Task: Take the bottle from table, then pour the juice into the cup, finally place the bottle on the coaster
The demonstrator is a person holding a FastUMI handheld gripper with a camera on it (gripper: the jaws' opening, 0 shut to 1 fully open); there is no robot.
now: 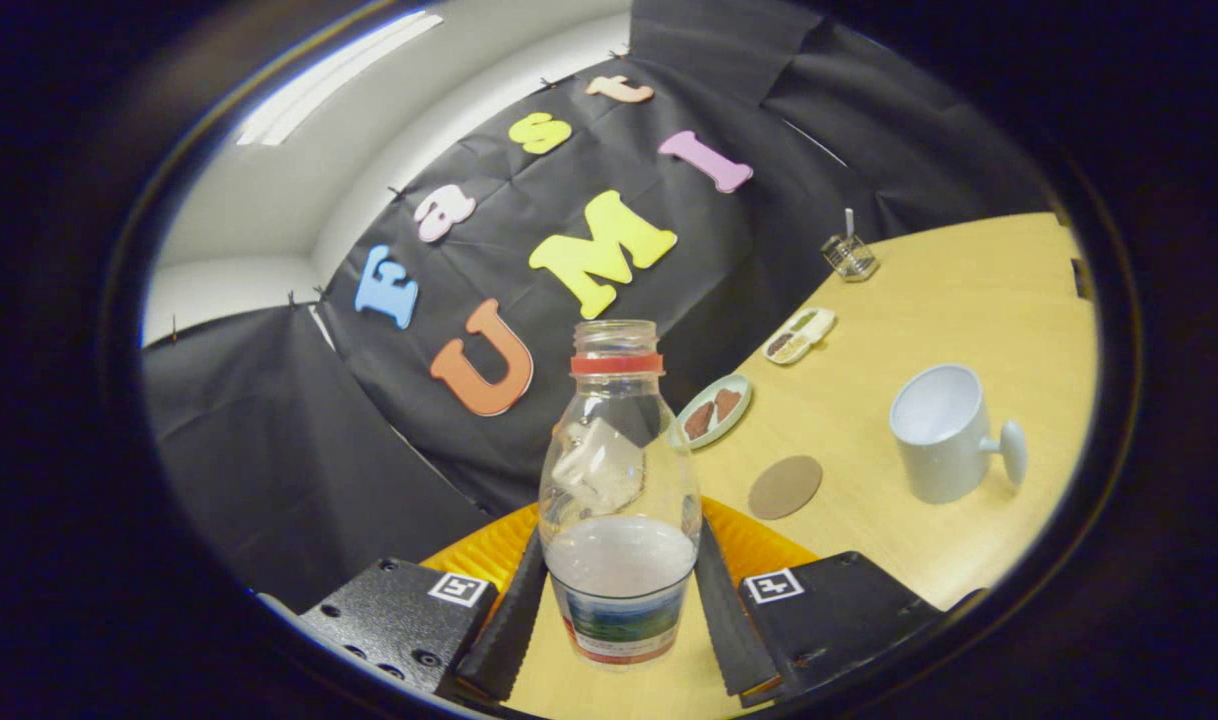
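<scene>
1. A black cloth wall stands behind a pale wood table point(969, 300). The whole view is tipped, so the table slopes up toward 2 o'clock.
2. The bottle point(619, 480) sits right between the two fingers point(514, 610), at 6 o'clock. It is clear, with no cap on, and has a red ring round its neck. A little juice fills the bottom part. A label wraps the base.
3. The gripper point(619, 625) has a finger on each side of the bottle. Both fingers touch its low sides, so the claw is clamped on the bottle.
4. An orange ridged mat point(759, 545) lies under and behind the bottle.
5. The coaster point(785, 487) is a round brown disc. It lies flat on the table just past the right finger, at about 2 o'clock from the bottle.
6. The cup point(944, 435) is white with a knob handle. It stands beyond the coaster, at 3 o'clock from the bottle. It looks empty inside.
7. A small green plate point(717, 408) with two brown pieces on it lies close to the bottle's neck, at 1 o'clock.
8. Farther along, a white tray point(799, 335) lies near the wall.
9. Farthest off, at 1 o'clock, a small clear holder point(849, 257) stands with a white stick in it.
</scene>
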